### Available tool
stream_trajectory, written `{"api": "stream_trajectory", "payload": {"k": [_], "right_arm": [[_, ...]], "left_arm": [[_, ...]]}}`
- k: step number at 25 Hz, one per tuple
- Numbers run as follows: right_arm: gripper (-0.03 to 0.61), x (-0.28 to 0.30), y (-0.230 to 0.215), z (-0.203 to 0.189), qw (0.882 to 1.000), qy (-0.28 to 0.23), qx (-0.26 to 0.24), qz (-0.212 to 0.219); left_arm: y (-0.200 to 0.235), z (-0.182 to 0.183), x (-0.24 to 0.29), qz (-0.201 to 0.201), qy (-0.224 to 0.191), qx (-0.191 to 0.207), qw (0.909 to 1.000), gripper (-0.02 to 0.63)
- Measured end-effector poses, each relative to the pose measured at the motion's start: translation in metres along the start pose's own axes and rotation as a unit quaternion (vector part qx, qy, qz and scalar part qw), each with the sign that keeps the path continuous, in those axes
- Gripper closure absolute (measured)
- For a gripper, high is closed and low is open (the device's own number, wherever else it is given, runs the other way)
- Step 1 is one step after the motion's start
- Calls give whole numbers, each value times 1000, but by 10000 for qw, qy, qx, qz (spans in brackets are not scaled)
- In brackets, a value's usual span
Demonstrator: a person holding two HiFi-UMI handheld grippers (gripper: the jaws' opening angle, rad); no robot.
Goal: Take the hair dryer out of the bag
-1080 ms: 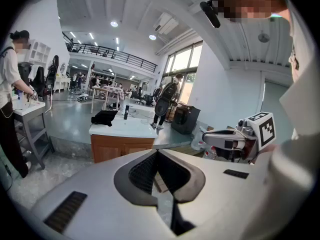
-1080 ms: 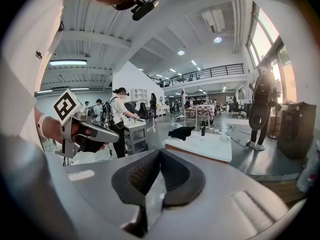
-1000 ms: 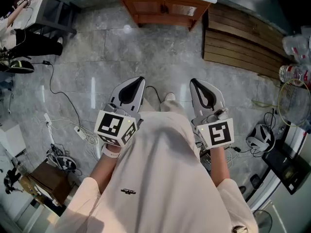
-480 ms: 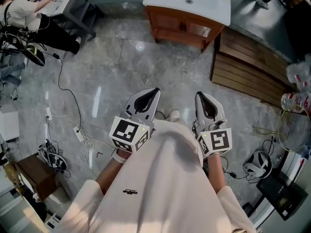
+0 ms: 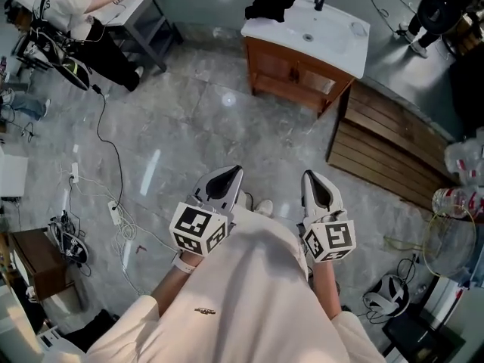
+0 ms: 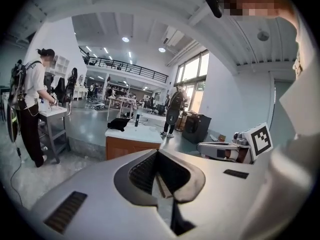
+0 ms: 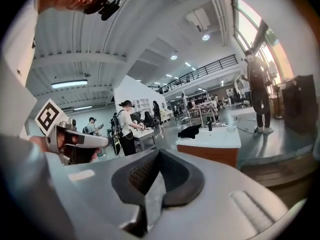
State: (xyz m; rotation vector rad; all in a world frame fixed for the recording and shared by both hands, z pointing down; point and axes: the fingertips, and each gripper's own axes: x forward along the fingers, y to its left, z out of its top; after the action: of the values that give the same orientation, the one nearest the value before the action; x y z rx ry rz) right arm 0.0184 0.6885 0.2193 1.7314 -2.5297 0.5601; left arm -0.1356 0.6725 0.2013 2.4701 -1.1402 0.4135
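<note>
The smooth grey left gripper (image 5: pixel 227 178) and right gripper (image 5: pixel 316 187) are both pressed together, empty. A limp black fabric bundle (image 5: pixel 274 3) lies on a white-topped wooden cabinet (image 5: pixel 336 42).

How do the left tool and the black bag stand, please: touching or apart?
Apart. Head view: the left tool is over floor, well short of the black bag.

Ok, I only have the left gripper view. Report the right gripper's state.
Observer: The right gripper is shut, nothing between its jaws.
Operator: Now describe the floor up to that cabinet.
Observer: Bare grey tiles straight ahead; loose cables lie off to the left.
Operator: And check the cabinet top.
Observer: A black bag lies at its far left corner, with a sink basin beside it.
</note>
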Motion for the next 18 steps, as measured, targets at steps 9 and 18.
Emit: {"api": "stream_trajectory", "payload": {"k": [9,18], "right_arm": [[540,14,3,10,9998,-3,-120,127],[538,88,-10,31,9997,117,-145,139]], "left_arm": [[4,10,12,-221,95,-87,9997,606],[59,41,60,-303,-62,-217,9993,606]]}}
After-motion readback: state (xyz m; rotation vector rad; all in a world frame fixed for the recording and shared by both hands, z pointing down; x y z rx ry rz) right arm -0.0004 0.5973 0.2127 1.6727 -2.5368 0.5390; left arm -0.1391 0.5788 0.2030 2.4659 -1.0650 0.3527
